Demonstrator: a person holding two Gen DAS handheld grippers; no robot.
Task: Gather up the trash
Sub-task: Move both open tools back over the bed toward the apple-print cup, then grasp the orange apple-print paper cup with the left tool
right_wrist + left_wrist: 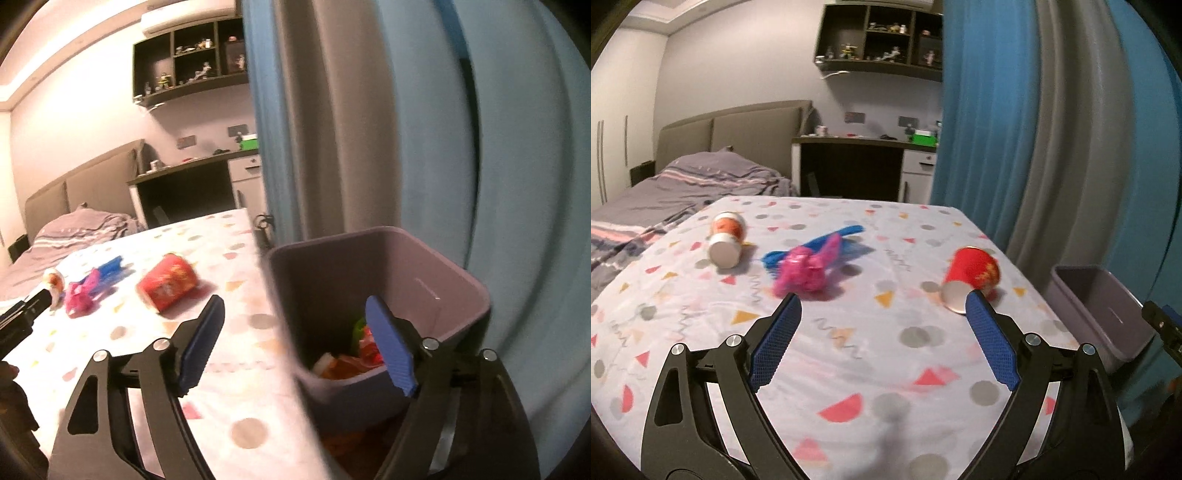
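On the patterned tablecloth (849, 354) lie a tipped white-and-orange cup (726, 236), a crumpled pink wrapper (803, 271) on a blue wrapper (846, 232), and a tipped red paper cup (973, 275). My left gripper (881, 301) is open and empty, above the cloth just short of the pink wrapper and the red cup. My right gripper (295, 306) is open and empty over the table's right edge, beside a grey bin (454, 273) that holds red, orange and green trash (351, 358). The red cup (168, 284) and pink wrapper (79, 295) also show in the right wrist view.
The grey bin (1108, 317) stands off the table's right edge against a blue and grey curtain (1052, 129). A bed (676, 192) lies behind on the left and a desk (864, 162) at the back. The left gripper's body (22, 314) shows at the right wrist view's left edge.
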